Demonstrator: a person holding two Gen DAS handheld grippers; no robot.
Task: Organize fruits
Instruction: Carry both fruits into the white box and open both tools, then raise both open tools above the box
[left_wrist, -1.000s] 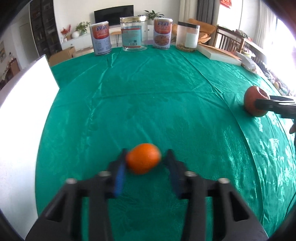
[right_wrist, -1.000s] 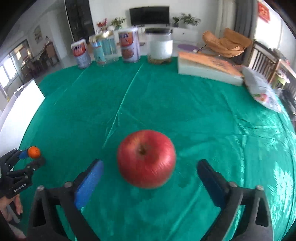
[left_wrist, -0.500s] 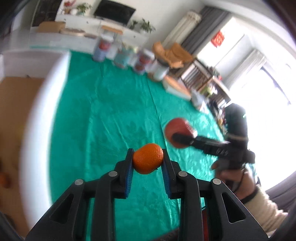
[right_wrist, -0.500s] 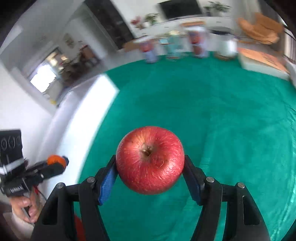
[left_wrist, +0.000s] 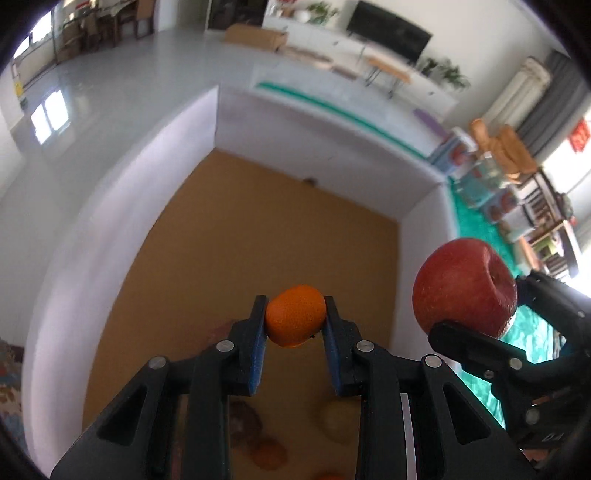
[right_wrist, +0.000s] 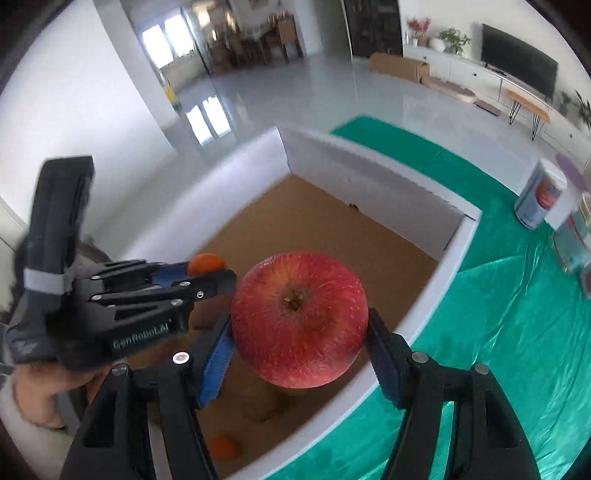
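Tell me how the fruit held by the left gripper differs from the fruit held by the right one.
The orange in the left gripper is orange; the apple in the right gripper is red. The orange is clearly smaller, so the left jaws stand narrower than the right. The apple shows a stem hollow; the orange shows none. Both are clamped between blue pads above the white box.

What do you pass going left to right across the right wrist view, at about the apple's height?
Left claw holding the small orange → red apple gripped in the right claw → white box wall → green tablecloth.
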